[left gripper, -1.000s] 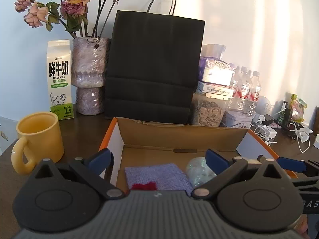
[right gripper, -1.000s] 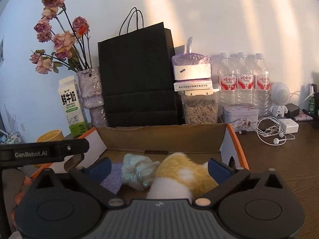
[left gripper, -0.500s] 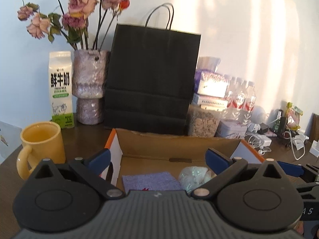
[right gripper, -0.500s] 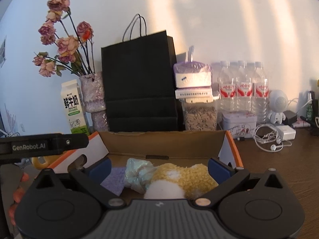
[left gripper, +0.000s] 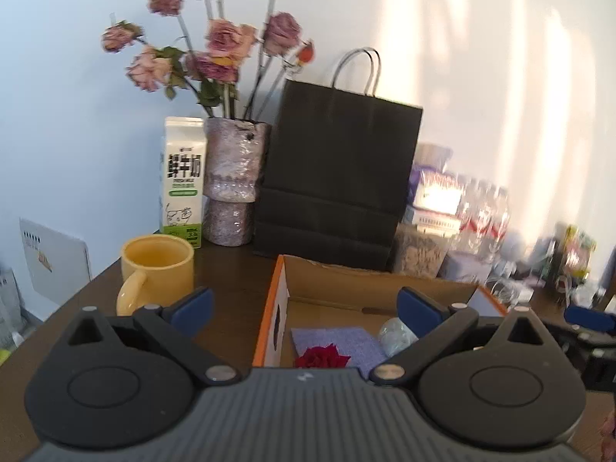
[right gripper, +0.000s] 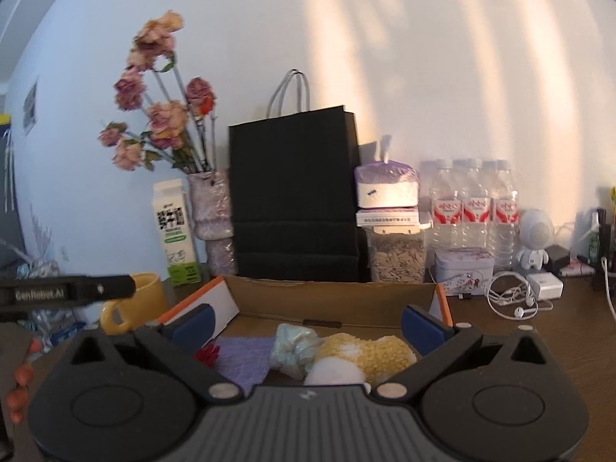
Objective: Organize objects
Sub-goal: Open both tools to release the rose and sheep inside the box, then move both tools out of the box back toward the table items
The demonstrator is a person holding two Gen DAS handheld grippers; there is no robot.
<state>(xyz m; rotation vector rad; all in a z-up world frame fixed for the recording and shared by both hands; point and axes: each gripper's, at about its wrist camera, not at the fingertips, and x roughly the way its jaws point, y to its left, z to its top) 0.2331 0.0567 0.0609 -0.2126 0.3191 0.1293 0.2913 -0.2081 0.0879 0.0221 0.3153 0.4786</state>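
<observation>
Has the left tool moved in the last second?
Yes. In its own view the black bag and box have slid rightward and shrunk, and the mug sits further in, so the left tool drew back and turned leftward.

Left tool (left gripper: 304, 306) wide open — right tool (right gripper: 306, 323) likewise, both level, empty.

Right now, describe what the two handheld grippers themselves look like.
Both the left gripper and the right gripper share one build: a ribbed grey body, black linkage arms with round discs and silver pivot pins, and blue finger pads. The left gripper's side reads GenRobot.AI in white.
</observation>
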